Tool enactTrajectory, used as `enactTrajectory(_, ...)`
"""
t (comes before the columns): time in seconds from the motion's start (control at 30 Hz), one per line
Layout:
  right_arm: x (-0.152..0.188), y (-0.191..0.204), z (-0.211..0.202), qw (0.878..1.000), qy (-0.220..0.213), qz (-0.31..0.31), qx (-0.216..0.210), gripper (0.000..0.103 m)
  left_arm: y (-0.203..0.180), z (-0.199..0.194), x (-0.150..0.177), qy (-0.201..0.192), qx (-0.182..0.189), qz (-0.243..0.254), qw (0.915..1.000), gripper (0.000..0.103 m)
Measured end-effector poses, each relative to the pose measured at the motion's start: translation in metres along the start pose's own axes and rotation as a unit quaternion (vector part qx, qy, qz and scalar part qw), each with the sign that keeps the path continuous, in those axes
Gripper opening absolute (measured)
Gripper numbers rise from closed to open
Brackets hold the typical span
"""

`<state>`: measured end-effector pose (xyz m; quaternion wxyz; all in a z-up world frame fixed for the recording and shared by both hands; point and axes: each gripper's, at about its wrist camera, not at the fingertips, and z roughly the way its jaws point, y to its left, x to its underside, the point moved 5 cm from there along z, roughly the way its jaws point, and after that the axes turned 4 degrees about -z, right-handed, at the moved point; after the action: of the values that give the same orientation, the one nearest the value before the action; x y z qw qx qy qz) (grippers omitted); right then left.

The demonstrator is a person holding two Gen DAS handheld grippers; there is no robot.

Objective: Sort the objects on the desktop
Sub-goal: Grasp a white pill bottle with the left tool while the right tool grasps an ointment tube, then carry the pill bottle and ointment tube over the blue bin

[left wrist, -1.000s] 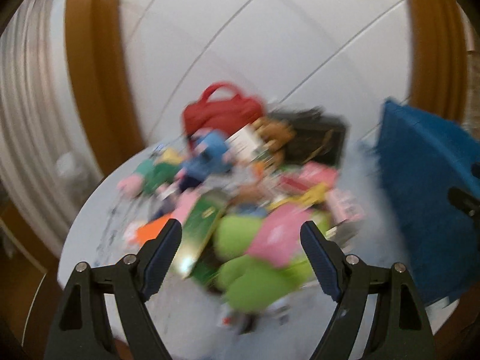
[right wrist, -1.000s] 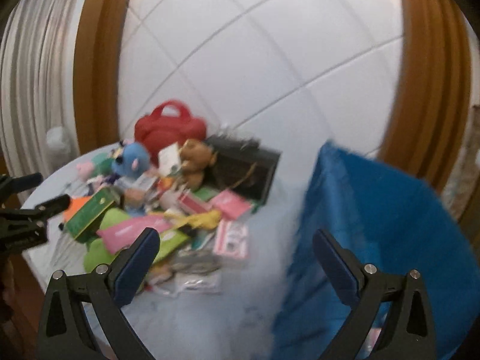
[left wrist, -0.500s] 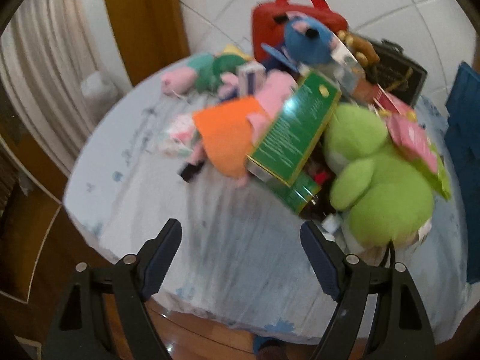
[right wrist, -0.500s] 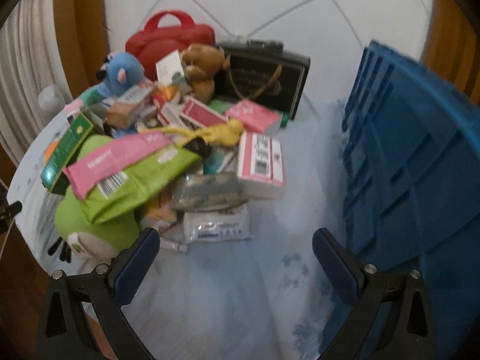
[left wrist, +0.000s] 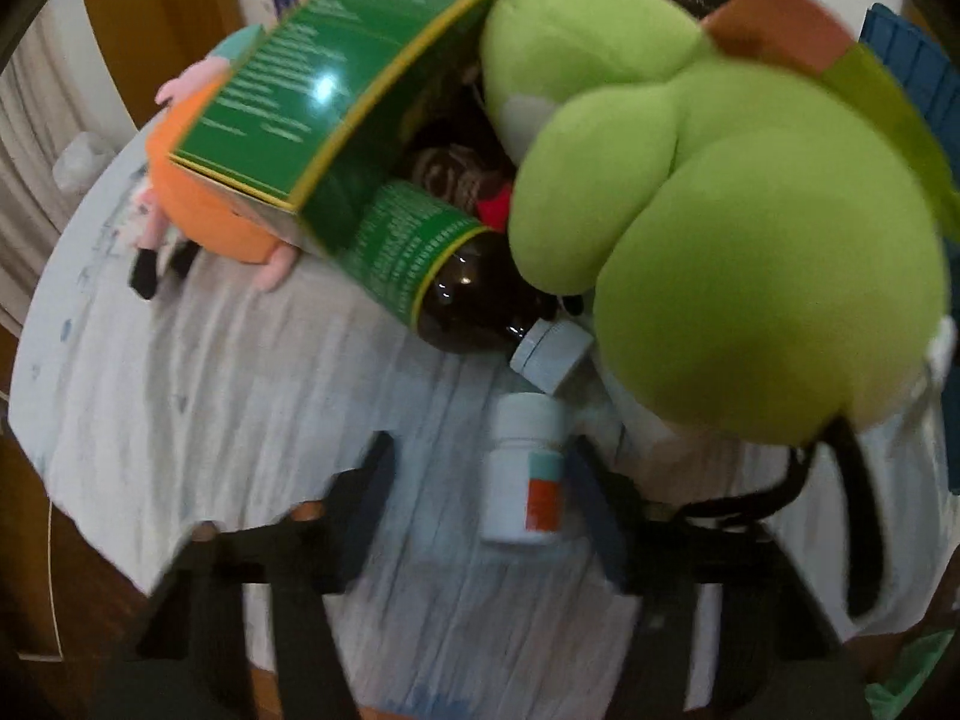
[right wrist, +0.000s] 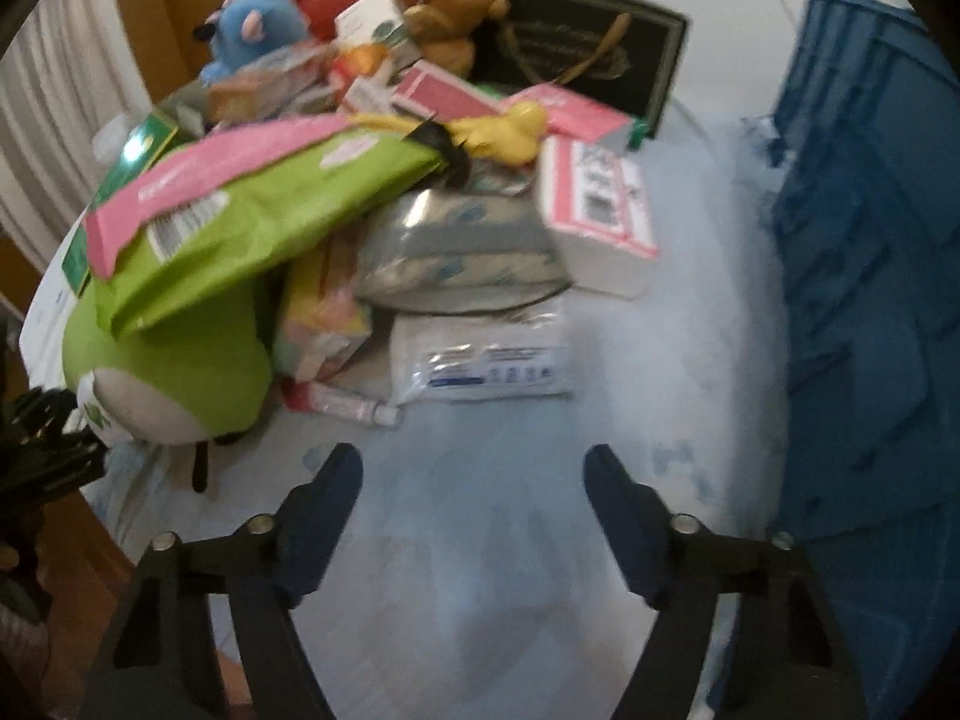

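surface: round table under a pale cloth, white tiled wall behind, heaped with clutter.
item, my left gripper: jaws have just been closing; small white pill bottle lies between them, beside the right-hand finger; blurred, so i cannot tell if the pads press it.
item, just beyond: brown bottle with green label, green box leaning over it, big green plush to the right.
item, my right gripper: jaws have just been narrowing, nothing between them, only bare cloth.
item, ahead of it: white sachet pack, then the piled packets.
item, blue crate: at right edge.
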<state>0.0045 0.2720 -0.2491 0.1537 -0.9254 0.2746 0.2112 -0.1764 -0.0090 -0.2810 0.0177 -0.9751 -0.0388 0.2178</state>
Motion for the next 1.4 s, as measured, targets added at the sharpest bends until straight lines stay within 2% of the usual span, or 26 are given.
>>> enactTrajectory(0.03,-0.001,0.006,0.006,1.000,0.001,-0.008,-0.010,0.065,0.000,0.004,0.001,0.008,0.002,-0.003,1.0000,0.027)
enactTrajectory(0.13,-0.005,0.022,0.022,0.999,0.005,-0.031,-0.037,0.061,0.007,0.003,0.002,0.002,-0.002,-0.012,0.9999,0.027)
enactTrajectory(0.3,-0.013,0.050,0.053,0.995,0.011,-0.072,-0.065,0.060,0.022,0.000,0.008,-0.001,-0.016,-0.020,0.9997,0.027)
enactTrajectory(0.53,-0.020,0.070,0.090,0.989,0.019,-0.126,-0.079,0.060,0.027,-0.001,0.009,0.001,-0.006,-0.036,0.9993,0.027)
enactTrajectory(0.63,-0.015,0.075,0.087,0.986,0.030,-0.132,-0.093,0.034,0.027,-0.001,0.010,-0.001,-0.004,-0.039,0.9992,0.027)
enactTrajectory(0.8,0.002,0.077,0.080,0.984,0.045,-0.138,-0.103,0.032,0.026,-0.002,0.009,-0.002,-0.007,-0.045,0.9990,0.027)
enactTrajectory(0.93,0.003,0.078,0.081,0.985,0.035,-0.143,-0.094,0.032,0.026,-0.004,0.011,-0.001,-0.015,-0.064,0.9978,0.027)
enactTrajectory(0.97,0.003,0.078,0.081,0.985,0.033,-0.145,-0.090,0.027,0.026,-0.006,0.011,-0.003,-0.017,-0.068,0.9975,0.027)
enactTrajectory(1.03,0.004,0.080,0.081,0.984,0.033,-0.151,-0.087,0.020,0.024,-0.015,0.010,-0.014,-0.025,-0.070,0.9972,0.027)
enactTrajectory(1.1,0.009,0.080,0.078,0.983,0.037,-0.150,-0.096,0.019,0.023,-0.027,0.010,-0.027,-0.027,-0.069,0.9969,0.027)
enactTrajectory(1.23,0.019,0.072,0.060,0.984,0.033,-0.145,-0.101,0.018,0.018,-0.074,0.003,-0.077,-0.021,-0.063,0.9948,0.027)
enactTrajectory(1.3,0.020,0.063,0.044,0.986,0.020,-0.135,-0.100,0.017,0.004,-0.098,0.000,-0.104,-0.016,-0.054,0.9930,0.027)
enactTrajectory(1.33,0.020,0.058,0.034,0.986,0.012,-0.129,-0.100,0.017,0.009,-0.103,-0.010,-0.115,-0.014,-0.048,0.9921,0.027)
enactTrajectory(1.4,0.017,0.046,0.011,0.988,-0.013,-0.119,-0.095,0.016,-0.012,-0.129,-0.017,-0.145,-0.006,-0.033,0.9889,0.027)
